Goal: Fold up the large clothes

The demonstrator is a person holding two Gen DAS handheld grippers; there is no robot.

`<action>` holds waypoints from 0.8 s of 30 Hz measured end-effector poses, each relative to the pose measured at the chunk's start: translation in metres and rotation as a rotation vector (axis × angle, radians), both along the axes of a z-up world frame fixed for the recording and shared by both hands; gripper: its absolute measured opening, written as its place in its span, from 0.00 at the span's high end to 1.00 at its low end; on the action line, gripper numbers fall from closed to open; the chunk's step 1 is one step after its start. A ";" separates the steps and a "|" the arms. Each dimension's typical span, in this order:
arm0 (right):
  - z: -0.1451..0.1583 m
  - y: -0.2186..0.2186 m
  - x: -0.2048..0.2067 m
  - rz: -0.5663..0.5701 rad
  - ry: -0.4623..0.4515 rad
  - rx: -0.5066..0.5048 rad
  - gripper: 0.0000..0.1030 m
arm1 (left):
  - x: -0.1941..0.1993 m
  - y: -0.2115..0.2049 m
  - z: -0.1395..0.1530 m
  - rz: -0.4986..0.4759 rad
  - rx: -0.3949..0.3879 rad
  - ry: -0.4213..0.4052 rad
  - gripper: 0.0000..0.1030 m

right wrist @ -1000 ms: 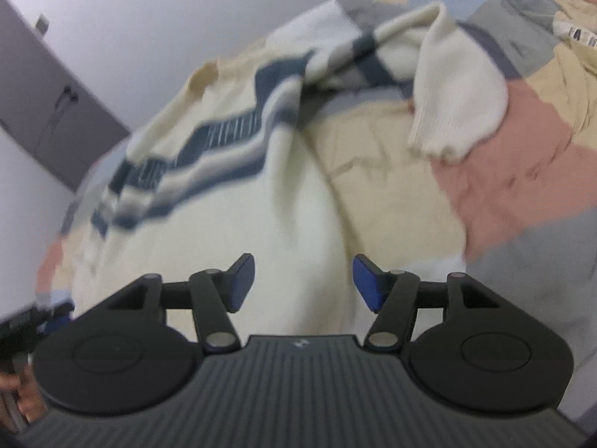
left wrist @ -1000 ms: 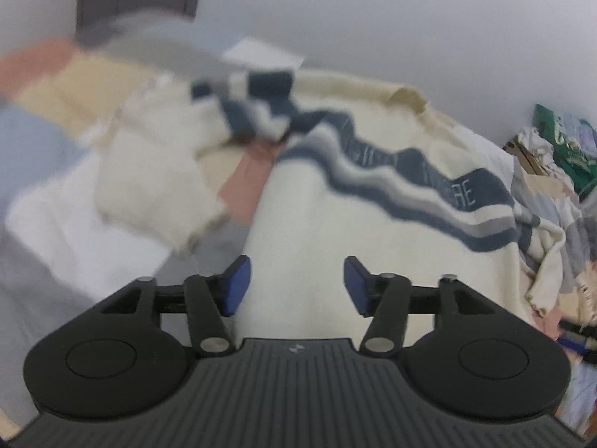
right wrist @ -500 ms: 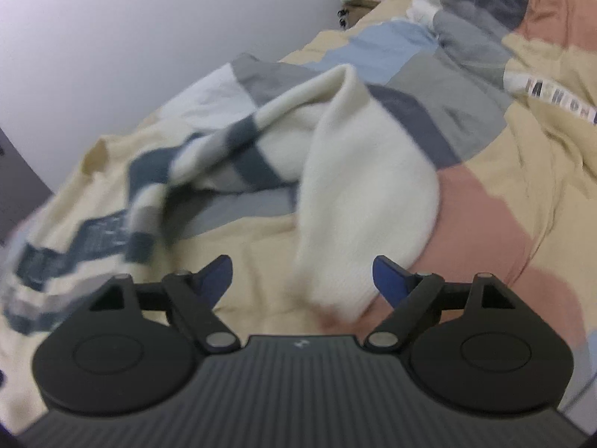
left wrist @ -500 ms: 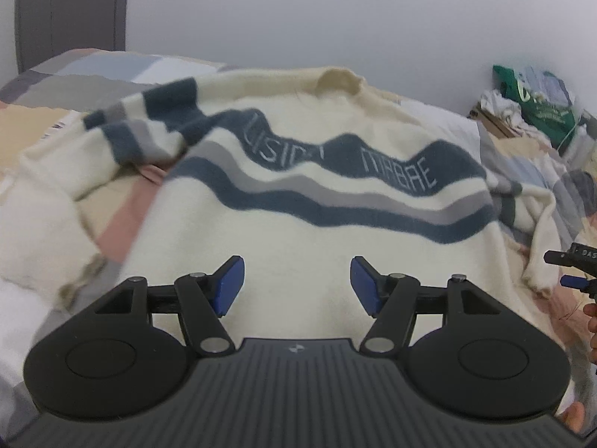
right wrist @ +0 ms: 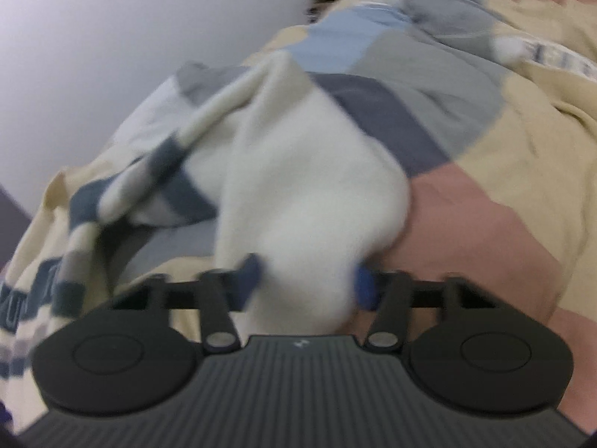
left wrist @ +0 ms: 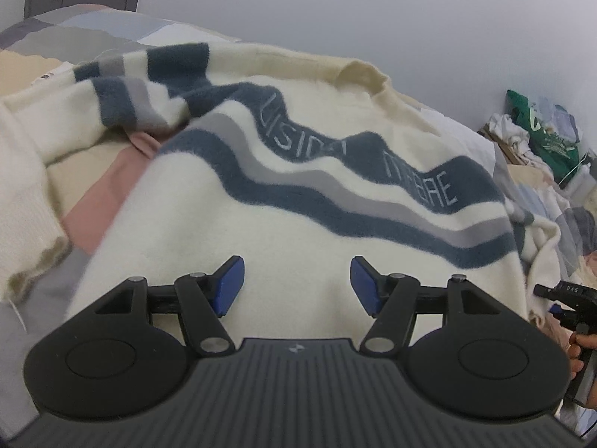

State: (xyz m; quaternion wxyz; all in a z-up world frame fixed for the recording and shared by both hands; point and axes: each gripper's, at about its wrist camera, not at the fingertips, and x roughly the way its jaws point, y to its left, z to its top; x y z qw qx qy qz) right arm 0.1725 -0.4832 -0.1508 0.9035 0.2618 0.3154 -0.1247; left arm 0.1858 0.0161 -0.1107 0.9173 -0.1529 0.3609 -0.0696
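Two tools: right tool (right wrist: 306, 283) jaws closing w/ sweater (left wrist: 298, 194) sleeve cuff (right wrist: 298, 246) between them, straight ahead. Left tool (left wrist: 296, 285) open, empty, over sweater body spread on bed (right wrist: 485, 224); right hand nearer sleeve.

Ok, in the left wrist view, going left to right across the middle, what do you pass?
Folded sleeve → pink patch of quilt → sweater body → right gripper at the frame's edge, with the clothes pile behind it by the wall.
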 end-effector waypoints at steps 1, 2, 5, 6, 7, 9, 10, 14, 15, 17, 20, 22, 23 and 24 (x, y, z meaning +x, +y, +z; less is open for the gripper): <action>0.004 0.002 0.000 -0.002 -0.008 -0.017 0.76 | 0.000 -0.001 0.000 -0.003 0.001 -0.002 0.34; 0.010 0.007 -0.003 -0.011 -0.021 -0.033 0.79 | 0.000 -0.001 0.000 -0.008 0.002 -0.006 0.34; 0.027 0.005 -0.012 -0.057 -0.081 -0.072 0.83 | -0.001 0.000 0.000 -0.011 -0.008 -0.013 0.34; 0.033 0.002 -0.016 -0.077 -0.099 -0.070 0.83 | -0.002 0.001 0.000 -0.010 -0.014 -0.014 0.34; 0.039 -0.002 -0.022 -0.098 -0.112 -0.068 0.83 | -0.003 0.001 0.001 -0.009 -0.020 -0.016 0.34; 0.052 -0.010 -0.030 -0.131 -0.118 -0.094 0.83 | -0.004 0.003 0.002 0.000 -0.026 -0.017 0.34; 0.060 -0.013 -0.034 -0.138 -0.112 -0.125 0.84 | -0.006 0.005 0.003 0.001 -0.029 -0.020 0.34; 0.095 -0.022 -0.045 -0.135 -0.073 -0.253 0.84 | -0.016 0.013 0.010 0.020 -0.028 -0.043 0.34; 0.107 -0.022 -0.046 -0.132 -0.062 -0.290 0.84 | -0.019 0.016 0.012 0.025 -0.034 -0.048 0.34; 0.135 -0.022 -0.045 -0.123 -0.046 -0.356 0.84 | -0.024 0.023 0.016 0.031 -0.062 -0.054 0.34; 0.186 -0.008 -0.042 -0.084 -0.066 -0.459 0.84 | -0.029 0.032 0.022 0.038 -0.105 -0.062 0.34; 0.222 0.012 -0.040 -0.033 -0.101 -0.536 0.84 | -0.031 0.036 0.025 0.042 -0.112 -0.069 0.34; 0.238 0.023 -0.038 -0.006 -0.120 -0.568 0.84 | -0.031 0.039 0.026 0.043 -0.116 -0.072 0.34; 0.256 0.039 -0.036 0.031 -0.144 -0.603 0.84 | -0.032 0.041 0.027 0.043 -0.120 -0.074 0.34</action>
